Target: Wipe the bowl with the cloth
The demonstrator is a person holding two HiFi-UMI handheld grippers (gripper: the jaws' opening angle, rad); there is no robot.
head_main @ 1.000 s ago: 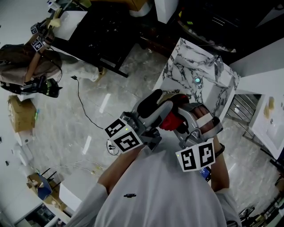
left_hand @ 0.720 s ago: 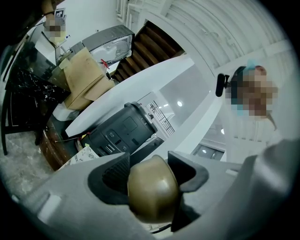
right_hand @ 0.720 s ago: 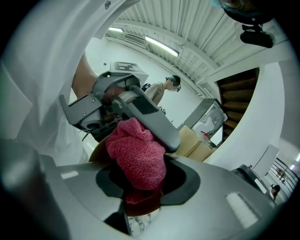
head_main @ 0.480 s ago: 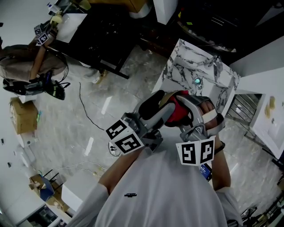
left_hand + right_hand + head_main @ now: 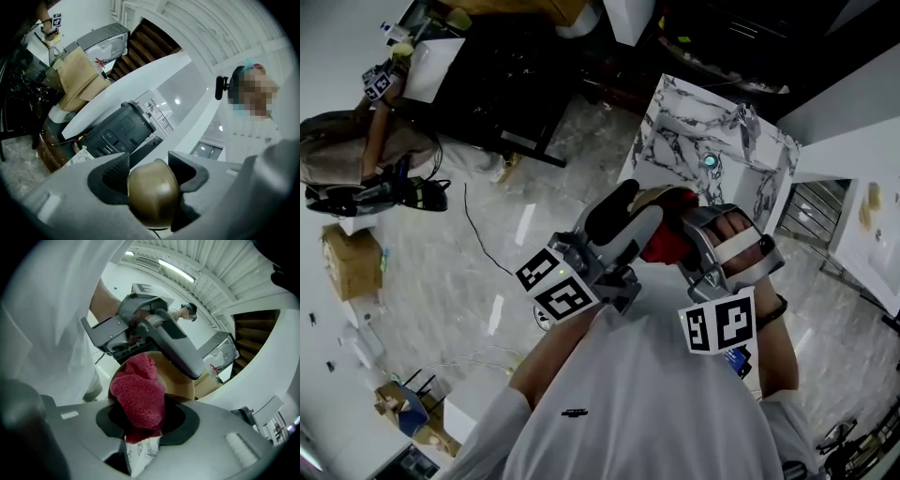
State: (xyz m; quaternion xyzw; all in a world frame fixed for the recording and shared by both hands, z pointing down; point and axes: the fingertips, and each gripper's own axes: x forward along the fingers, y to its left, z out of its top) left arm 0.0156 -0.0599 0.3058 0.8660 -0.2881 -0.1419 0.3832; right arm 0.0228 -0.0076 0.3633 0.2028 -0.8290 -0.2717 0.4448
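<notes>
Right gripper view: fingers [image 5: 183,422] clench cloth [image 5: 139,397] against the bowl [image 5: 182,383] (left fingers [image 5: 112,176] clamp its rim).

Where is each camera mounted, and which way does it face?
Head view: on the head, steeply down; shirt, forearms, left tongs, right tongs.
Left gripper view: on left tongs, looking along jaws clamped on the bowl.
Right gripper view: on right tongs, facing the cloth and bowl; shirt shows.
Both gripper views share the bowl.
</notes>
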